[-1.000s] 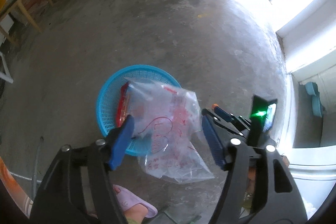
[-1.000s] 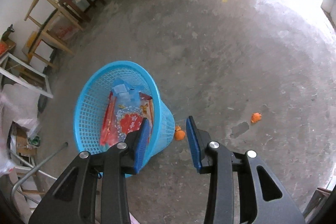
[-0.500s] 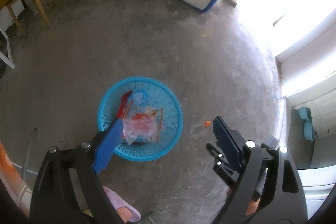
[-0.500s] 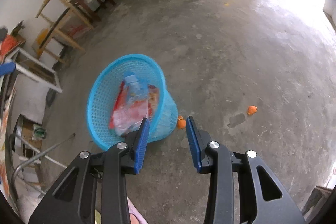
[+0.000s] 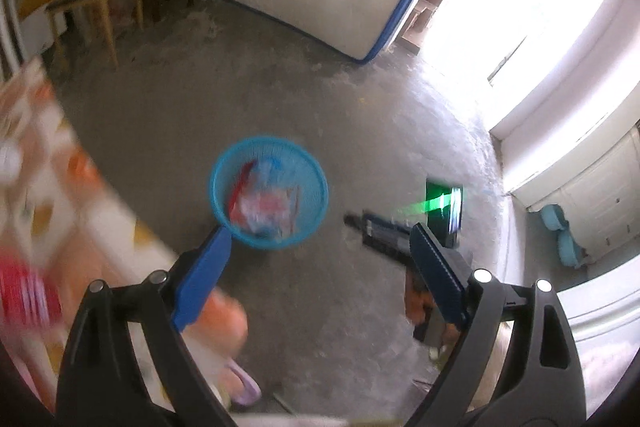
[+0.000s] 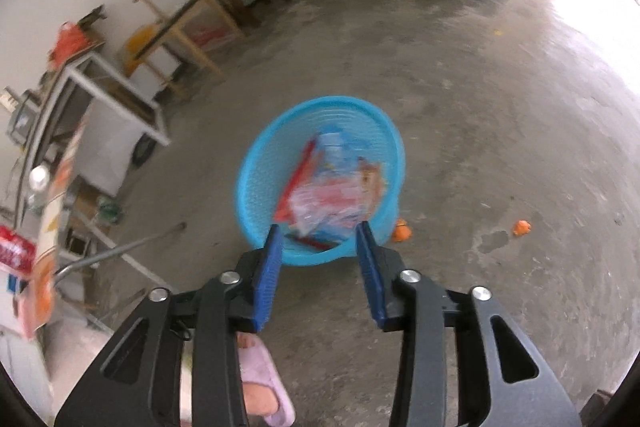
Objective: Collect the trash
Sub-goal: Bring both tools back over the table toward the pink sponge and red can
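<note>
Now both claws are empty — the left claw (image 5: 316, 267) wide, the right claw (image 6: 318, 259) half open, both just opening. Trash sits in the basket (image 6: 260, 163). Orange bits (image 6: 522, 227) on the floor look small, light — pinch gently.

A sky-blue mesh basket (image 6: 320, 131) holds red-printed clear wrappers (image 6: 332, 199); orange scraps (image 6: 522, 227) dot grey floor (image 6: 480, 107).

Ahead of the fingers, a basket (image 6: 256, 183) of glossy blue plastic mesh is seen, filled with crinkled, shiny wrappers (image 6: 332, 195), probably plastic film, though blurred. The floor (image 6: 460, 107) below is rough, matt concrete. Ribbed blue pads (image 6: 266, 275) are carried on matt black plastic arms.
</note>
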{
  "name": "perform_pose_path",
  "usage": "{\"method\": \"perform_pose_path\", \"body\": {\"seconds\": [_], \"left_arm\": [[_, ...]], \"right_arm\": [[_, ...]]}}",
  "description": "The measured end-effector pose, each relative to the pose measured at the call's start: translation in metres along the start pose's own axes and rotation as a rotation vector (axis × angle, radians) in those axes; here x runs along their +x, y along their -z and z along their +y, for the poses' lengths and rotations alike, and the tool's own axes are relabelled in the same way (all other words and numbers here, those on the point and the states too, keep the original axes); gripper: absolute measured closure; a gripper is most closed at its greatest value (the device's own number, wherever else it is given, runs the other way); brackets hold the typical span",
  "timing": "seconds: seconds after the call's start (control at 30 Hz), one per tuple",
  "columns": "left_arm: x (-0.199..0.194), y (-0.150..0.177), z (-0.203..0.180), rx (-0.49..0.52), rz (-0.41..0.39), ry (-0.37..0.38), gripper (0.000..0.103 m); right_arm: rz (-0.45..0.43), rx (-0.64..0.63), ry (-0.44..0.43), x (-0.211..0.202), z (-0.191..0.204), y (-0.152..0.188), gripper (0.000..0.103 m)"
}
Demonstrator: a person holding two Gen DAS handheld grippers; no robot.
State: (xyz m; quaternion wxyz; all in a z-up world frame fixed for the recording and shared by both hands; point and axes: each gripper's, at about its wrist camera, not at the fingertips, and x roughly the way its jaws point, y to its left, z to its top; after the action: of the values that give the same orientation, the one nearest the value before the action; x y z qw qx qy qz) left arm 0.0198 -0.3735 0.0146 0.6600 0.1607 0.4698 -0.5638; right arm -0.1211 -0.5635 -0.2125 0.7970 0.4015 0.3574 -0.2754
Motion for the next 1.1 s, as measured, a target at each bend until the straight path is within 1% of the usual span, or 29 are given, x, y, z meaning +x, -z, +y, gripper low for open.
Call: {"method": "perform_pose_path", "body": {"seconds": [0.07, 0.17, 0.27, 0.33, 0.4, 0.53, 0.6, 0.7, 0.73, 0.77, 0.8, 0.87, 0.9, 0.97, 1.1], "left_arm": [[-0.018, 0.029, 0.005, -0.008, -0.017, -0.014, 0.016], [-0.044, 0.067, 0.019, -0.035, -0.059, -0.083, 0.016], [-0.068, 0.093, 0.036, -0.078, -0.097, -0.109, 0.016], [-0.087, 0.109, 0.049, -0.111, -0.127, -0.143, 0.016], [-0.107, 0.124, 0.063, -0.138, -0.165, -0.184, 0.016], [-0.139, 0.155, 0.09, -0.195, -0.244, -0.232, 0.016], [-0.153, 0.172, 0.107, -0.237, -0.279, -0.258, 0.015], [-0.17, 0.194, 0.131, -0.311, -0.32, -0.296, 0.015], [-0.174, 0.201, 0.139, -0.334, -0.334, -0.301, 0.015], [-0.178, 0.206, 0.146, -0.357, -0.347, -0.304, 0.015], [-0.185, 0.216, 0.156, -0.397, -0.368, -0.302, 0.015], [-0.192, 0.229, 0.172, -0.452, -0.392, -0.291, 0.015], [-0.195, 0.237, 0.182, -0.484, -0.402, -0.291, 0.015], [-0.199, 0.25, 0.194, -0.515, -0.413, -0.299, 0.015], [-0.213, 0.281, 0.223, -0.592, -0.44, -0.338, 0.015]], "right_arm": [[-0.005, -0.044, -0.037, -0.014, 0.018, 0.0, 0.048], [-0.031, -0.133, -0.078, -0.038, 0.046, -0.001, 0.039], [-0.049, -0.19, -0.131, -0.059, 0.071, -0.002, 0.035], [-0.062, -0.23, -0.171, -0.072, 0.092, -0.002, 0.033], [-0.068, -0.268, -0.214, -0.083, 0.116, 0.0, 0.031], [-0.074, -0.37, -0.295, -0.1, 0.167, 0.007, 0.024], [-0.07, -0.421, -0.337, -0.106, 0.195, 0.012, 0.024], [-0.041, -0.497, -0.411, -0.114, 0.235, 0.023, 0.024], [-0.026, -0.545, -0.453, -0.118, 0.252, 0.03, 0.024], [-0.015, -0.581, -0.479, -0.121, 0.265, 0.036, 0.024], [0.012, -0.647, -0.528, -0.125, 0.287, 0.046, 0.024], [0.062, -0.728, -0.603, -0.131, 0.317, 0.063, 0.024], [0.075, -0.755, -0.621, -0.132, 0.329, 0.071, 0.024], [0.113, -0.816, -0.661, -0.133, 0.361, 0.09, 0.024], [0.151, -0.888, -0.671, -0.125, 0.41, 0.119, 0.024]]}}
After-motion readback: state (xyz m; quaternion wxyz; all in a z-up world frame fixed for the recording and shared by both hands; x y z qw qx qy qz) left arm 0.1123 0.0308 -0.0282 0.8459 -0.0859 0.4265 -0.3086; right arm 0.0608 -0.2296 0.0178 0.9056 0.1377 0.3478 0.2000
